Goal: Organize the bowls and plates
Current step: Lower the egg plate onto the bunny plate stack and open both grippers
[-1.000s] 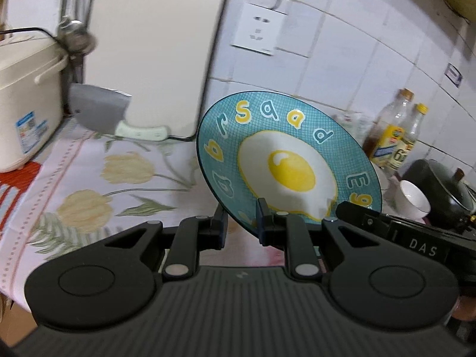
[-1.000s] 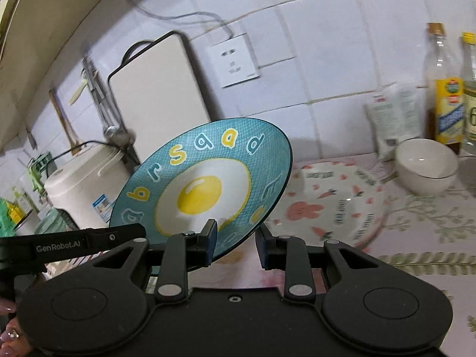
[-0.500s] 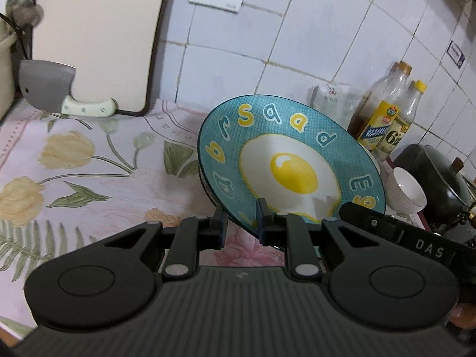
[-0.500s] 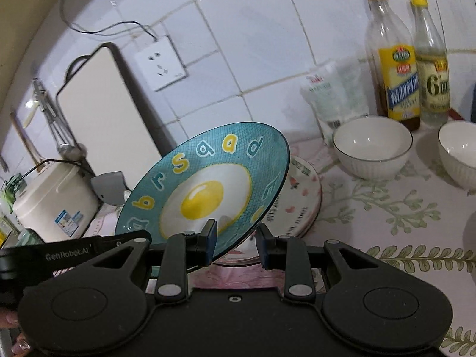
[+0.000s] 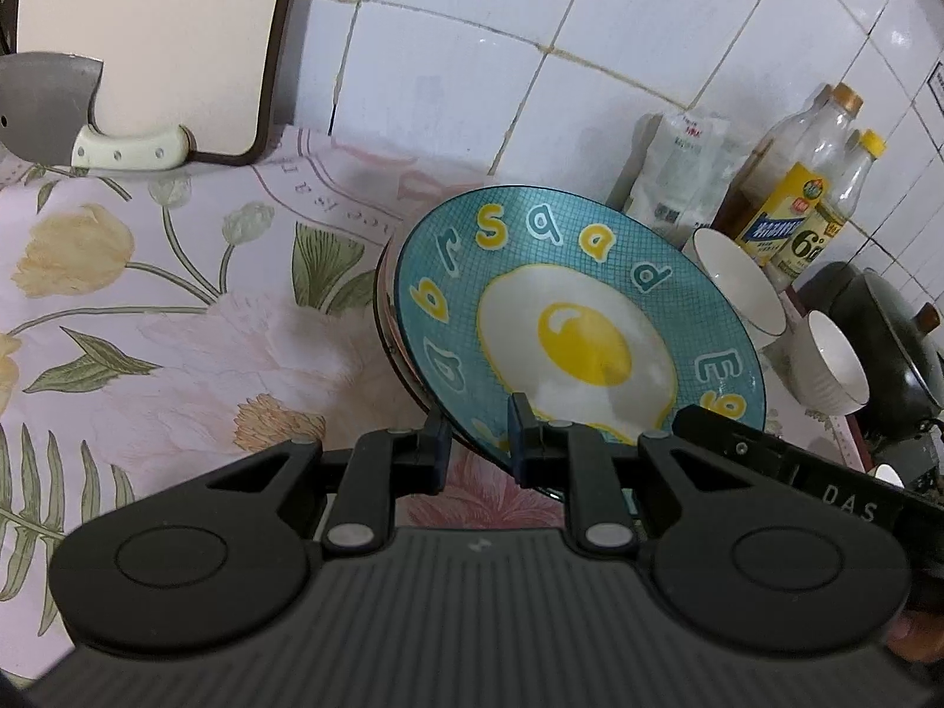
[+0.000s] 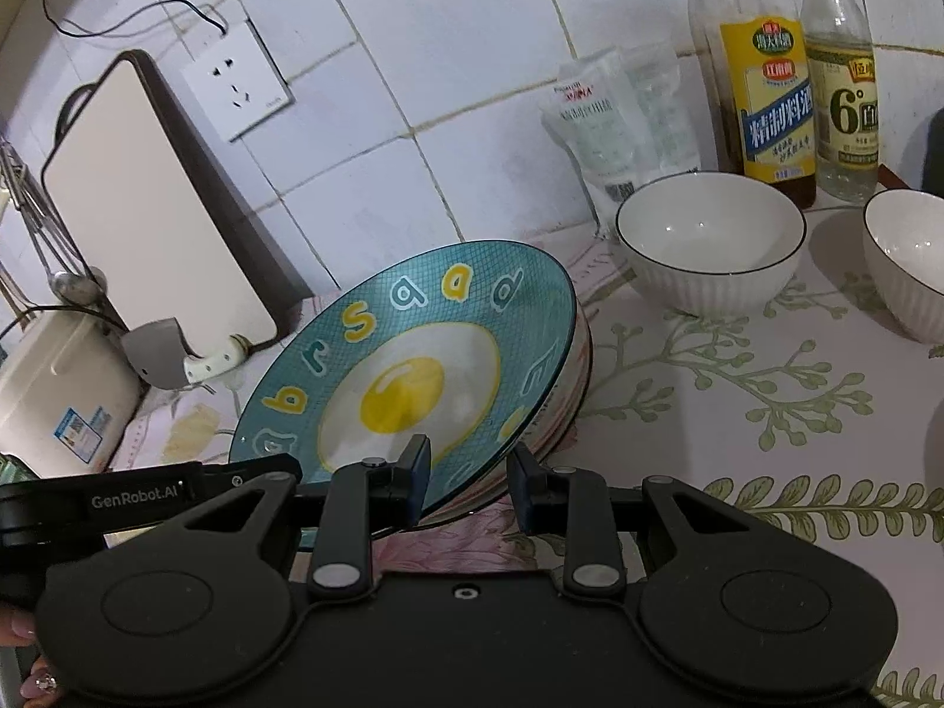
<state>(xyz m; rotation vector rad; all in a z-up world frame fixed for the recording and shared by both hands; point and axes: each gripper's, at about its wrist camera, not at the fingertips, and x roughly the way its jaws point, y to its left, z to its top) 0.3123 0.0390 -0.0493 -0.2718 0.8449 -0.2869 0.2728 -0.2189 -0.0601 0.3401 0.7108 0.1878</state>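
A teal plate with a fried-egg picture and letters (image 5: 578, 318) is held at its near rim by both grippers. My left gripper (image 5: 477, 442) is shut on the rim; my right gripper (image 6: 469, 478) is shut on the rim too (image 6: 413, 366). The plate lies just over a stack of plates, whose pink-patterned edge (image 6: 581, 366) shows under it; I cannot tell whether it touches. Two white bowls (image 6: 711, 242) (image 6: 908, 259) stand to the right of the stack.
Oil and vinegar bottles (image 6: 767, 71) and a plastic bag (image 6: 613, 118) stand by the tiled wall. A cutting board (image 6: 153, 200), a cleaver (image 5: 53, 112) and a rice cooker (image 6: 53, 389) are at the left. A dark pot (image 5: 885, 354) is at the right.
Both grippers carried the teal plate to the right and down, from over the counter to right above the stack of plates. The bowls and bottles came closer.
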